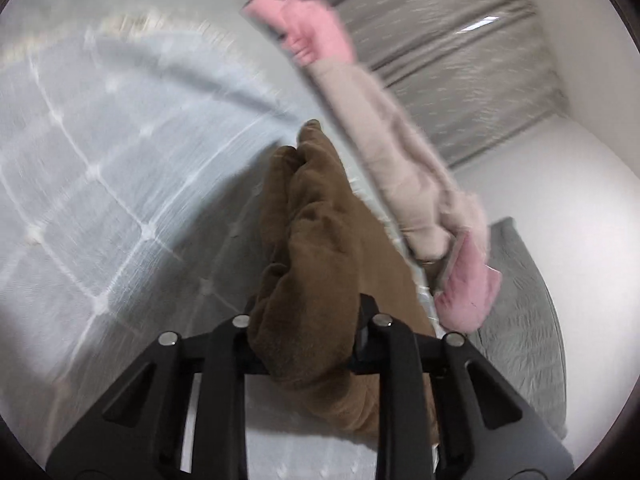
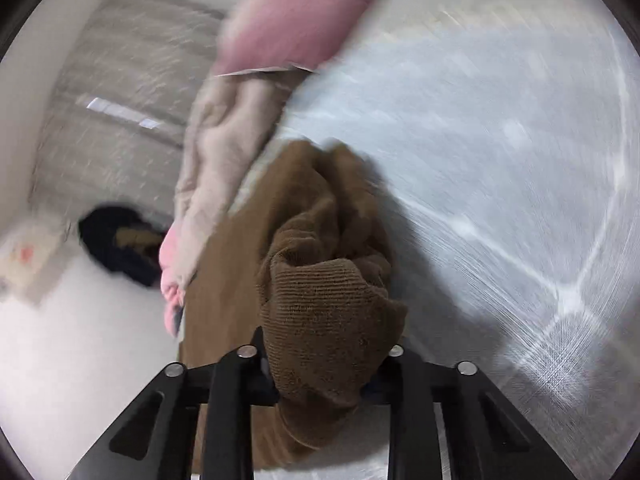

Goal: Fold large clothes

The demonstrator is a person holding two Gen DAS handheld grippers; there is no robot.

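Note:
A brown knitted garment (image 1: 312, 260) hangs bunched between the jaws of my left gripper (image 1: 308, 332), which is shut on it above the bed. In the right wrist view the same brown garment (image 2: 328, 292) shows a ribbed hem, and my right gripper (image 2: 320, 364) is shut on that bunch. The cloth covers the fingertips in both views. The rest of the brown fabric stretches flat below and behind each grip. Both pictures are blurred.
A pink and beige garment (image 1: 400, 168) (image 2: 224, 148) lies along the edge of the quilted pale mattress (image 1: 100, 160) (image 2: 500, 140). A grey pillow (image 1: 528, 320) sits at the right. A padded grey headboard (image 1: 460, 60) stands behind. A dark pile (image 2: 116, 240) lies on the white floor.

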